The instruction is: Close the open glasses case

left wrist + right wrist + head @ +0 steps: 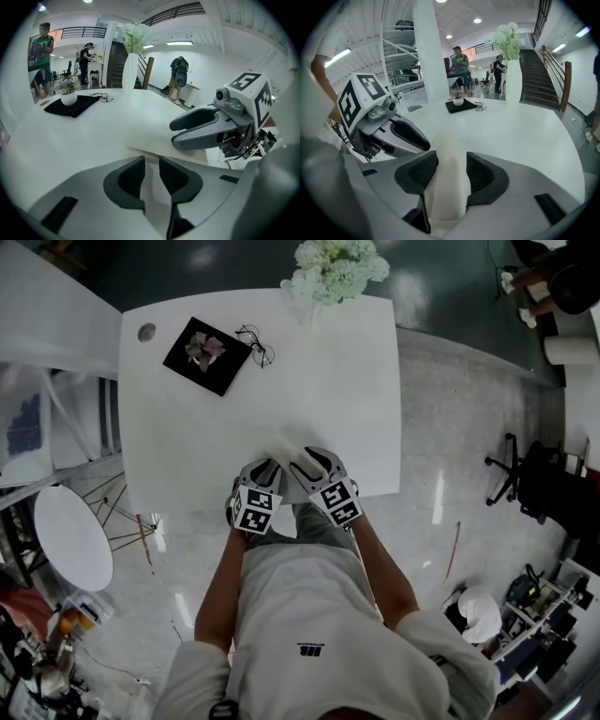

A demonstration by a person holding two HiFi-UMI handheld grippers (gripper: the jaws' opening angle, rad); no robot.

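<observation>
The white counter [328, 381] is mostly bare. The case [291, 444], pale and long, lies at the middle of its near edge, right in front of the person, with both claws on it.

The right claw [452, 171] stands wide with the rounded body of the case between its jaws. The pads sit just beside the case's sides and do not seem to press on it. The left claw [152, 173] is narrow and looks pinched on a thin edge of the case at its left end, steadying it against the counter.

The closing step looks at or near its end. In the right gripper view the case reads as one smooth closed body with no gaping lid, though no view shows the seam clearly. The next move probably calls for a check that the lid is fully seated. If it springs up, it needs a firm squeeze from above while the left claw holds the case down. If it stays down, both claws can let go and draw back over the near edge.

The other things sit well apart from the case. A vase of white flowers [336, 268] stands at the far edge, and a black mat [208, 354] lies near the far left corner. Glasses [255, 343] lie just beside the mat's right side. Nothing lies between the claws and the case, so nothing stands in the way.
</observation>
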